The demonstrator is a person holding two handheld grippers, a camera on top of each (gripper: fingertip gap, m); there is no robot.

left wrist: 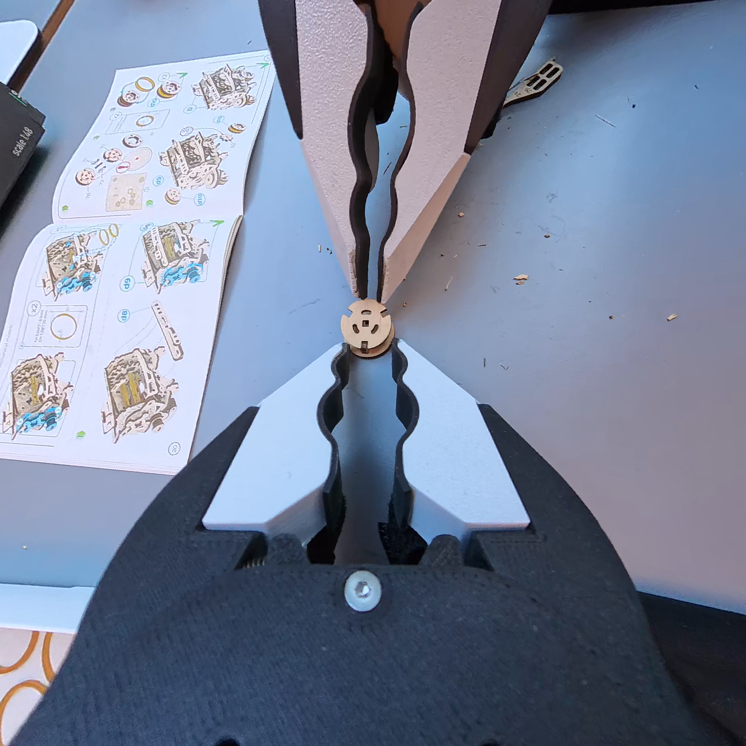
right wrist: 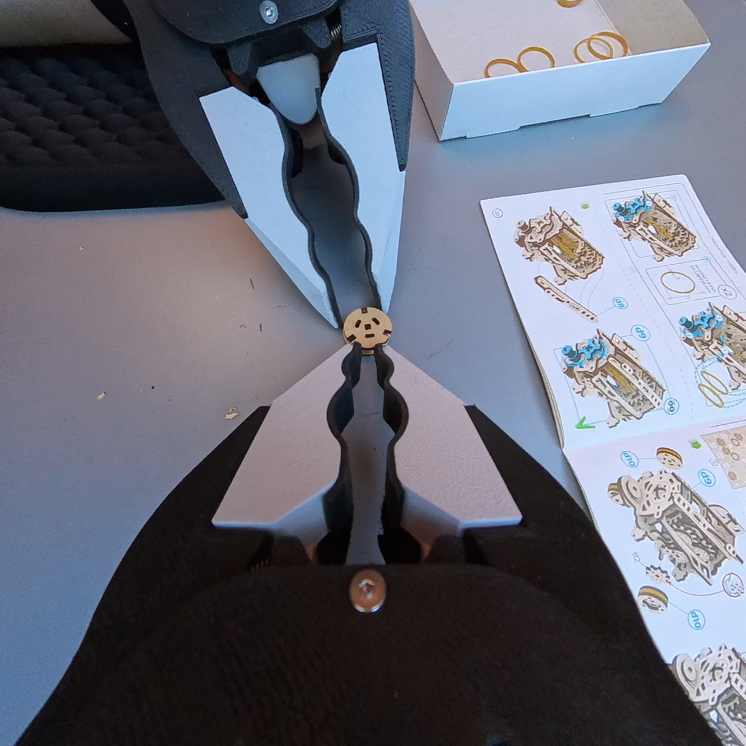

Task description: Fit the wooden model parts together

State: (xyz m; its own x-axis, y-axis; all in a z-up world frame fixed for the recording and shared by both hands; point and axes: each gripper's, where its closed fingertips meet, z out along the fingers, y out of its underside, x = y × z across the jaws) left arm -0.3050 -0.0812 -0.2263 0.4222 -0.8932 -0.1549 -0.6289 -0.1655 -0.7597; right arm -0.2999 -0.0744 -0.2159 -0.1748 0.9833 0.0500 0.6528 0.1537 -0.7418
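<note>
A small stack of two round wooden discs [left wrist: 366, 327] with cut slots is held just above the grey table [left wrist: 605, 242]. My left gripper [left wrist: 369, 347] reaches in from below in the left wrist view, its fingertips closed on the sides of the discs. My right gripper [left wrist: 368, 292] comes from the opposite side and pinches the far edge of the discs. In the right wrist view the discs [right wrist: 367, 326] sit between my right gripper [right wrist: 367, 350], shut on their near edge, and my left gripper [right wrist: 359, 317] beyond them.
An open instruction booklet [left wrist: 133, 262] lies on the table, also seen in the right wrist view [right wrist: 646, 363]. A white box [right wrist: 565, 101] holds rubber bands [right wrist: 601, 46]. A loose wooden part [left wrist: 537, 80], a black box [left wrist: 16, 145], a black cushion [right wrist: 80, 133] and scattered wood chips [left wrist: 520, 278] are around. Only a small space, under 4 cm, lies between the two pairs of fingers.
</note>
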